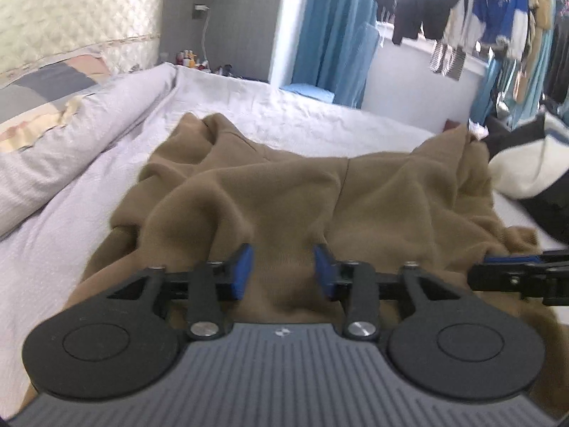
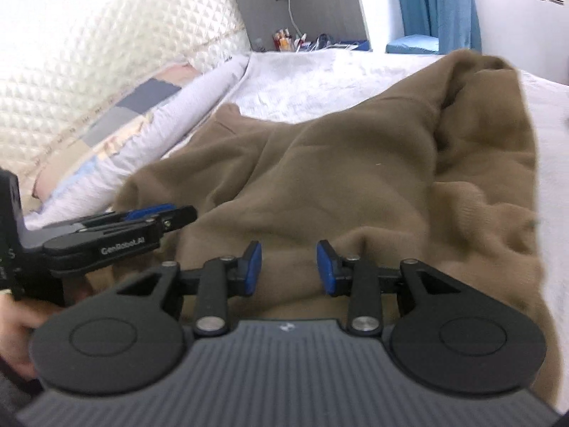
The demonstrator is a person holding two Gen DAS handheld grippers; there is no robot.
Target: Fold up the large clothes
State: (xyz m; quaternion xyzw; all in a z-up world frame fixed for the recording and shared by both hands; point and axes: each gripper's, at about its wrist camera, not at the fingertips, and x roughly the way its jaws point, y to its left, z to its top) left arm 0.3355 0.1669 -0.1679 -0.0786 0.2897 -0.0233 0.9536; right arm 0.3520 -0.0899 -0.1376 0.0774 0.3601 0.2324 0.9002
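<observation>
A large brown sweatshirt [image 1: 284, 185] lies rumpled on the white bed sheet [image 1: 64, 235], with its near hem bunched under both grippers. My left gripper [image 1: 284, 270] hovers low over that hem, blue pads apart, cloth showing in the gap but not pinched. In the right wrist view the sweatshirt [image 2: 355, 163] stretches away toward the far edge of the bed. My right gripper [image 2: 290, 267] stands open over the hem too, with fabric beneath the gap. The two grippers sit side by side; the left gripper [image 2: 156, 220] shows at the left of that view, held by a hand [image 2: 17, 327].
A rolled pale duvet [image 1: 71, 142] and patchwork pillow lie along the left, against a quilted headboard [image 2: 89, 53]. A black-and-white garment [image 1: 526, 170] sits at the bed's right. Clothes hang on a rail [image 1: 426, 7] by blue curtains [image 1: 330, 46]. Small bottles crowd a far nightstand [image 2: 284, 41].
</observation>
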